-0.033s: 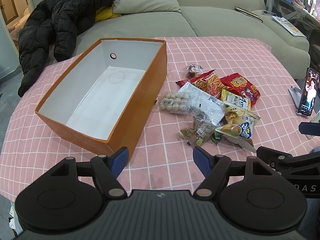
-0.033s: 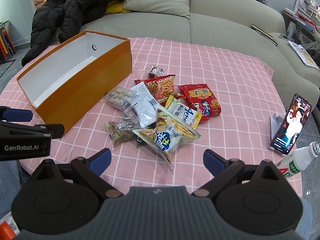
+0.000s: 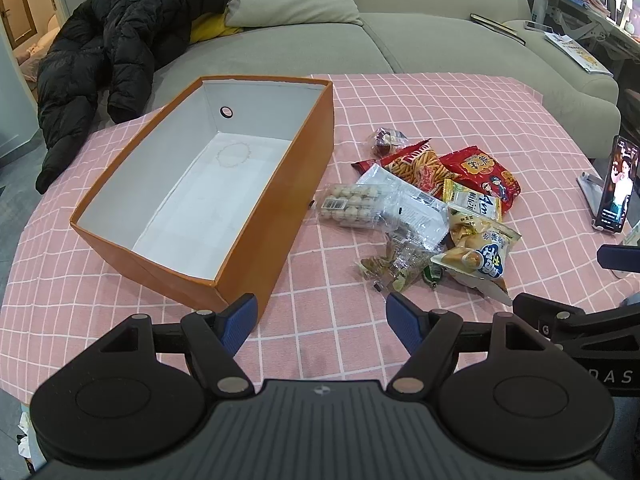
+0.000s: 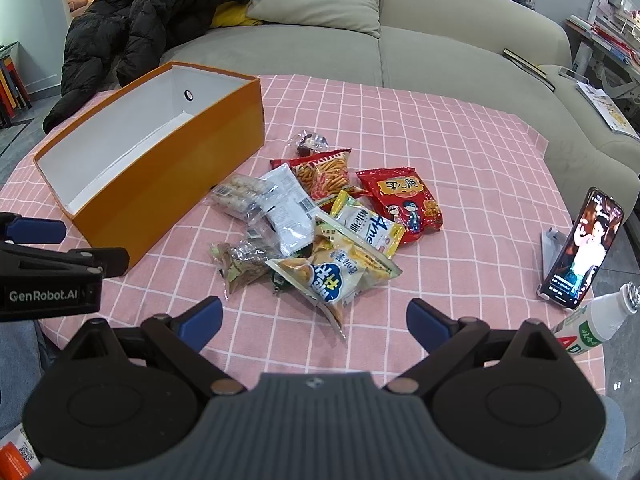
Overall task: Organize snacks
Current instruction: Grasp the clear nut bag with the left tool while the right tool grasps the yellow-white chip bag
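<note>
Pink checked cloth covers the desk [image 3: 400,96]; an orange box [image 3: 280,216] stands open on it, snacks [image 4: 320,220] heaped just beside. Left tongs [image 3: 321,314] and right tongs [image 4: 315,314] hover apart, holding nothing.

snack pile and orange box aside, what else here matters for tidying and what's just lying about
For the job:
- open orange cardboard box, white inside
- pile of snack packets on the pink checked tablecloth

Just lying about:
- black puffer jacket
- propped-up phone
- white plastic bottle
</note>
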{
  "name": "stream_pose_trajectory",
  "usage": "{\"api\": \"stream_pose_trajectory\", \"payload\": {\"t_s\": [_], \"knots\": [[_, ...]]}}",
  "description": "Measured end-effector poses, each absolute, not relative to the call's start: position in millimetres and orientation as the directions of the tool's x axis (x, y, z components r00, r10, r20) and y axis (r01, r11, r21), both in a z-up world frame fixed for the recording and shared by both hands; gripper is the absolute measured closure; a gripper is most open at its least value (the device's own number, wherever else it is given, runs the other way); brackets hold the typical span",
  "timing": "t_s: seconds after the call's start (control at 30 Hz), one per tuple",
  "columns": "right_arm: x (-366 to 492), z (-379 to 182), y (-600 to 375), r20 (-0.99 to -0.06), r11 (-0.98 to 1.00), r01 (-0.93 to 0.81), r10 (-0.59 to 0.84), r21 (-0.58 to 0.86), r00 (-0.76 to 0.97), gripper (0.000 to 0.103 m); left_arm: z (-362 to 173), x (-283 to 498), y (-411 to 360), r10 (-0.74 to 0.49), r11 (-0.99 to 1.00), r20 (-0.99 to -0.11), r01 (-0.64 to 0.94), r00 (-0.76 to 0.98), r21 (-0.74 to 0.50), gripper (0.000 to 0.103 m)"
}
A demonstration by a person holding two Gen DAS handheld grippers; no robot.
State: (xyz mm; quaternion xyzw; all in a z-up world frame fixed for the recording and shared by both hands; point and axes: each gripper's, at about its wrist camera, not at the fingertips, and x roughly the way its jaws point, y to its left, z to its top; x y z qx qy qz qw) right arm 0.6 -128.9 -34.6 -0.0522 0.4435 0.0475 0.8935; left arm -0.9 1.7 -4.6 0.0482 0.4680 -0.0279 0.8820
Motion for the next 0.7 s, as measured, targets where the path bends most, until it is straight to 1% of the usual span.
{"api": "stream_pose_trajectory", "payload": {"t_s": [0.13,0.23,0.3,0.37,0.4,0.43,0.47,0.6,0.7], "knots": [[0.9,-34.7,-131.7,-0.791,0.989,-0.145,0.057,-0.041,0.610,0.008,-2.2,-0.5,-1.9,-0.035,0.992,-0.823,0.119,0.568,0.040,0.017],[0.9,-34.0,-137.6,-0.767,0.985,-0.167,0.080,-0.036,0.636,0.008,0.4,3.7,-5.2,-0.064,0.990,-0.822,0.143,0.566,0.021,0.025],[2.5,-34.2,-142.6,-0.755,0.983,-0.177,0.084,-0.043,0.650,0.009,0.7,8.8,-8.3,-0.100,0.985,-0.827,0.174,0.553,-0.003,0.026],[4.9,-36.4,-148.3,-0.747,0.981,-0.187,0.087,-0.051,0.659,0.010,0.5,11.9,-13.6,-0.150,0.973,-0.827,0.228,0.541,-0.028,0.035],[6.6,-37.8,-151.6,-0.746,0.980,-0.192,0.087,-0.056,0.660,0.013,-0.6,12.8,-16.7,-0.181,0.963,-0.826,0.265,0.534,-0.040,0.037],[8.4,-39.7,-153.7,-0.748,0.978,-0.198,0.085,-0.064,0.659,0.019,-1.7,14.0,-19.9,-0.211,0.952,-0.825,0.302,0.525,-0.051,0.041],[11.1,-42.4,-155.6,-0.753,0.975,-0.212,0.084,-0.074,0.652,0.021,-3.7,15.3,-22.5,-0.235,0.942,-0.824,0.330,0.515,-0.062,0.043],[21.5,-53.9,-161.7,-0.767,0.953,-0.276,0.085,-0.123,0.636,0.021,-15.2,25.4,-32.3,-0.268,0.913,-0.833,0.403,0.484,-0.060,0.043],[29.1,-61.3,-165.6,-0.776,0.946,-0.300,0.098,-0.121,0.623,0.022,-27.0,35.2,-38.9,-0.268,0.899,-0.845,0.436,0.462,-0.047,0.043]]}}
